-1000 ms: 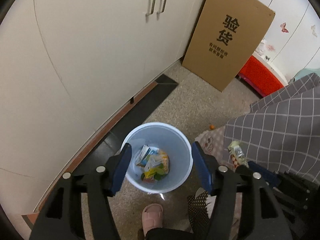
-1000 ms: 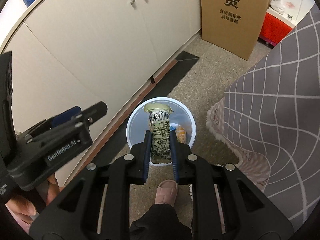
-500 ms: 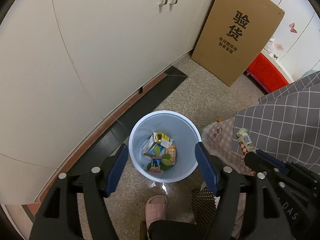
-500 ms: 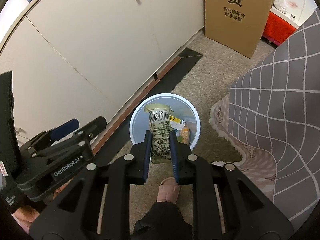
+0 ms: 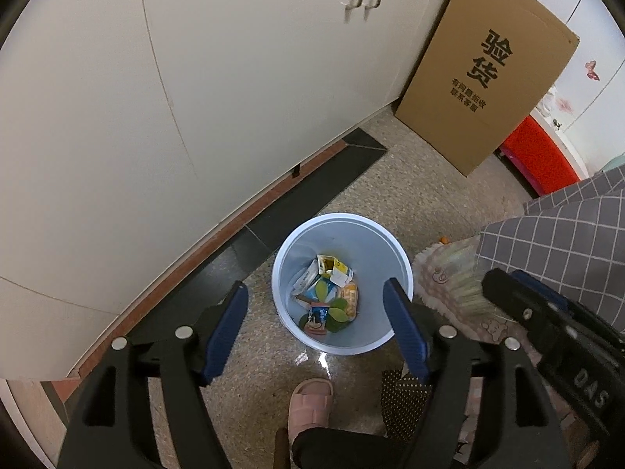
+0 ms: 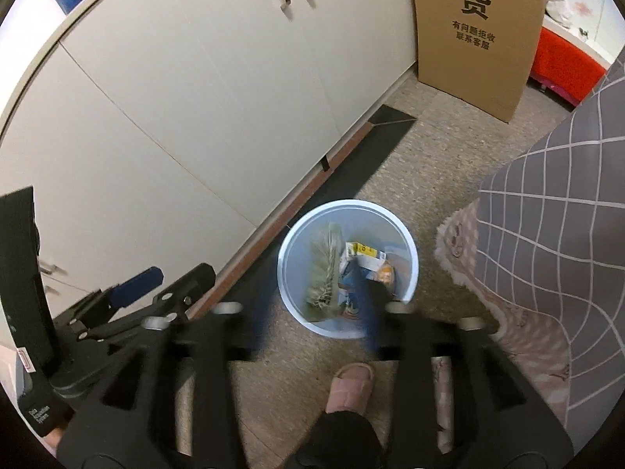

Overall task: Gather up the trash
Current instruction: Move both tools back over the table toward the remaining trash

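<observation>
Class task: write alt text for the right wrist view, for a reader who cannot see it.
The right gripper, jaws just opened and motion-blurred, hangs over a pale blue bin where a greenish wrapper appears to drop among other trash. The bin stands on a speckled floor beside white cabinets, with a pink slipper below and a cardboard box behind.

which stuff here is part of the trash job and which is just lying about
Job: blue bin, green wrapper dropping into it, trash already inside, right gripper, left gripper.

Lying about: cardboard box, cabinets, checked cloth, slipper.
</observation>
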{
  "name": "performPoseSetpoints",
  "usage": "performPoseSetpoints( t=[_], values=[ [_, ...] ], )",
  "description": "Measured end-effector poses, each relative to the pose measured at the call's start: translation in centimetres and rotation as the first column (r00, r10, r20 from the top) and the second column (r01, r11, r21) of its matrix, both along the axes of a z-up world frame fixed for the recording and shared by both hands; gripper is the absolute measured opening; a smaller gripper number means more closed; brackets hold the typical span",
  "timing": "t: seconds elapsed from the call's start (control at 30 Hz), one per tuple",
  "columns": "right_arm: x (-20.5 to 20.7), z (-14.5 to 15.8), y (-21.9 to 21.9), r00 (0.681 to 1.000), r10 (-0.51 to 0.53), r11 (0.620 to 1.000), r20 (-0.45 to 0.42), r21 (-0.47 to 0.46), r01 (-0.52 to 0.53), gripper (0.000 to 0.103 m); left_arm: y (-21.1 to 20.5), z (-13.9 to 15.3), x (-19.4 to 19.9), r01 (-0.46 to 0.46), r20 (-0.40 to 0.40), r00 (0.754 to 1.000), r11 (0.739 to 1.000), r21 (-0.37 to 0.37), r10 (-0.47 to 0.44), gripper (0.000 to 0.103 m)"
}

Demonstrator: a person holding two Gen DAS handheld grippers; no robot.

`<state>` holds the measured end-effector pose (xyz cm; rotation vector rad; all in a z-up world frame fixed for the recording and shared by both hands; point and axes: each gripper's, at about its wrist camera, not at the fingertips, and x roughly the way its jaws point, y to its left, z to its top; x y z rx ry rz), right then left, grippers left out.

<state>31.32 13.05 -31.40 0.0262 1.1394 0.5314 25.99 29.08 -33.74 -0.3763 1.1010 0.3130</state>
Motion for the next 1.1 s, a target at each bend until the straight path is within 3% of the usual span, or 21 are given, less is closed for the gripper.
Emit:
performPoseSetpoints(
  t=[0.33,0.5,0.7,0.77,0.93,1.1],
  values=[
    [-1.4,1.1,-0.5,0.998,-0.010,0.997,0.060,-0.077,0.015,0.059,-0.1,1.7,-1.3,0.009,0.028,1.000,1.000,0.009,-0.009,0.074],
    [-2.5,3.2,-1.0,0.995,-0.004,0.996,0.100,-0.090,0.013,0.061,-0.4,3.3,-2.8,0.008,0.051,0.999,1.000,0.003,-0.008,0.074],
    [-4.4,7.3,-1.2,0.990,0.023,1.000,0.136,-0.024,-0.019,0.061,0.5,5.8,-5.1,-0.026,0.104,0.994,0.996,-0.081,0.035,0.076],
    [-5.3,9.2,-1.5,0.987,0.021,0.999,0.160,0.025,-0.026,0.061,0.7,7.0,-5.8,-0.045,0.132,0.990,0.994,-0.100,0.058,0.076],
    [-7.7,15.2,-3.5,0.971,-0.016,0.984,0.237,0.178,-0.028,0.061,0.9,10.9,-7.9,-0.095,0.228,0.962,0.967,-0.237,0.150,0.076],
    [-10.2,20.0,-7.5,0.924,-0.107,0.974,0.367,0.224,0.024,0.065,-3.3,15.7,-8.4,-0.024,0.324,0.943,0.985,-0.173,0.080,0.078]
  ],
)
